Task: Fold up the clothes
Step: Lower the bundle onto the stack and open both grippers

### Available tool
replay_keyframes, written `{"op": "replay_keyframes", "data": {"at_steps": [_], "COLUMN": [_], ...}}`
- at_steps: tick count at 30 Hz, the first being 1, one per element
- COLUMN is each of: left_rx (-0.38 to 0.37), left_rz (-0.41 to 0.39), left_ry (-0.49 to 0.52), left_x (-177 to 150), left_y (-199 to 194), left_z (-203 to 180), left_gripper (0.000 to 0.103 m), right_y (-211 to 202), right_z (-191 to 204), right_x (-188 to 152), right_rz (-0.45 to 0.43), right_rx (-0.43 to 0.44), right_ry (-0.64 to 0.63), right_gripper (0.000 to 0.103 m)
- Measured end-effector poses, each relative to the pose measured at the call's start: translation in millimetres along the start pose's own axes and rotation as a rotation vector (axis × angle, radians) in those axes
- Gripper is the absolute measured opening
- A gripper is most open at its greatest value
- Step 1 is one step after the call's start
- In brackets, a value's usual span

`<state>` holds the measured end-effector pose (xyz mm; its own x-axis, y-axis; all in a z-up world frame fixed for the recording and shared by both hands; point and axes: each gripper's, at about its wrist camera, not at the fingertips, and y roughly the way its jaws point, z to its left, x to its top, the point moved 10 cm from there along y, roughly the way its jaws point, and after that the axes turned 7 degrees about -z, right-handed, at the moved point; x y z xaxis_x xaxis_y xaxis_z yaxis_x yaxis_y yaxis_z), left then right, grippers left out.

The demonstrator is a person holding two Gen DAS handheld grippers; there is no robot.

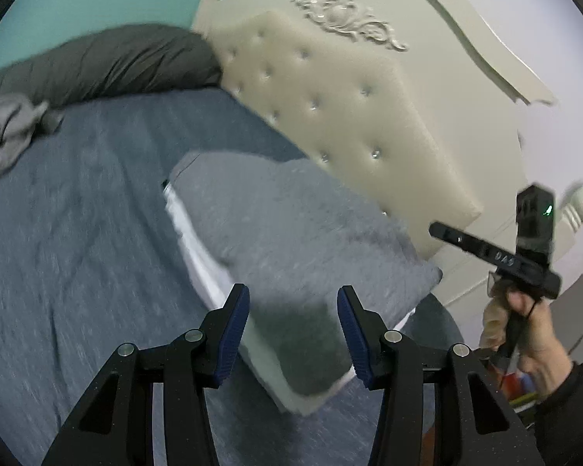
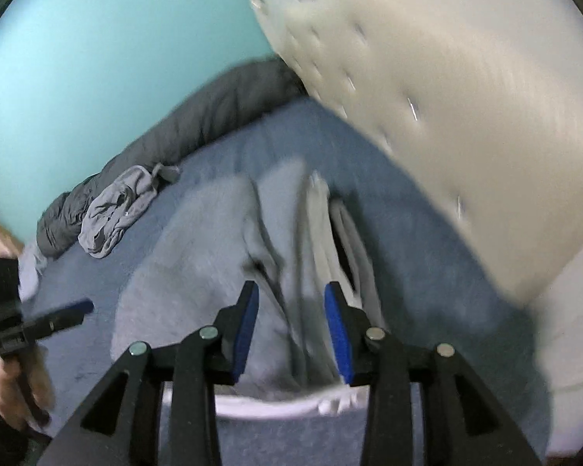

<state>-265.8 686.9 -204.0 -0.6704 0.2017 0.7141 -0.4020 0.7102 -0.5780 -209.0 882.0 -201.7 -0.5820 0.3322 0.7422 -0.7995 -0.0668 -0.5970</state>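
The left gripper (image 1: 293, 330) hangs with jaws apart above a folded grey garment (image 1: 276, 233) on the blue bedspread (image 1: 77, 233). At the right, a hand (image 1: 536, 345) holds the right gripper (image 1: 493, 250) near the tufted cream headboard (image 1: 342, 108). A crumpled grey garment (image 1: 7, 132) lies far left.

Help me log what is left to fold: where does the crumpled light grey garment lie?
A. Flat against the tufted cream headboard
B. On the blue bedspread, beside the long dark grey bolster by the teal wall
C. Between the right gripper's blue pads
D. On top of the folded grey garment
B: the crumpled light grey garment sits on the blue bedspread against the dark grey bolster, apart from the folded grey garment.
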Motion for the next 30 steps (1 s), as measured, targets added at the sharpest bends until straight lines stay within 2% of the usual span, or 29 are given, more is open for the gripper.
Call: {"op": "replay_keyframes", "data": {"at_steps": [4, 5, 7, 10, 12, 17, 22, 28, 30], "left_rx": [-0.006, -0.006, -0.003, 0.026, 0.017, 0.016, 0.019, 0.020, 0.027], "left_rz": [0.021, 0.028, 0.059, 0.092, 0.105, 0.104, 0.108, 0.051, 0.051], "left_ry": [0.093, 0.109, 0.119, 0.148, 0.137, 0.174, 0.180, 0.155, 0.161], "left_x": [1, -2, -11, -28, -37, -41, -40, -26, -27], "left_y": [26, 31, 46, 63, 69, 76, 75, 51, 49], "left_z": [-22, -25, -27, -24, -22, -26, -30, -27, -28], "left_gripper": [0.051, 0.051, 0.051, 0.051, 0.050, 0.050, 0.050, 0.050, 0.050], "right_y": [10, 18, 38, 64, 75, 96, 97, 54, 39], "right_z": [37, 46, 52, 31, 9, -18, -28, -12, -2], "right_x": [17, 15, 8, -5, -18, -36, -36, -12, -13], "right_rz": [-0.022, -0.003, 0.043, 0.096, 0.116, 0.137, 0.118, -0.033, -0.061], "right_rx": [0.058, 0.064, 0.044, -0.048, -0.106, -0.131, -0.104, -0.094, -0.076], "right_ry": [-0.065, -0.094, -0.139, -0.109, -0.072, -0.019, 0.031, 0.012, -0.029], "right_gripper": [0.035, 0.034, 0.024, 0.012, 0.000, 0.000, 0.000, 0.000, 0.000]}}
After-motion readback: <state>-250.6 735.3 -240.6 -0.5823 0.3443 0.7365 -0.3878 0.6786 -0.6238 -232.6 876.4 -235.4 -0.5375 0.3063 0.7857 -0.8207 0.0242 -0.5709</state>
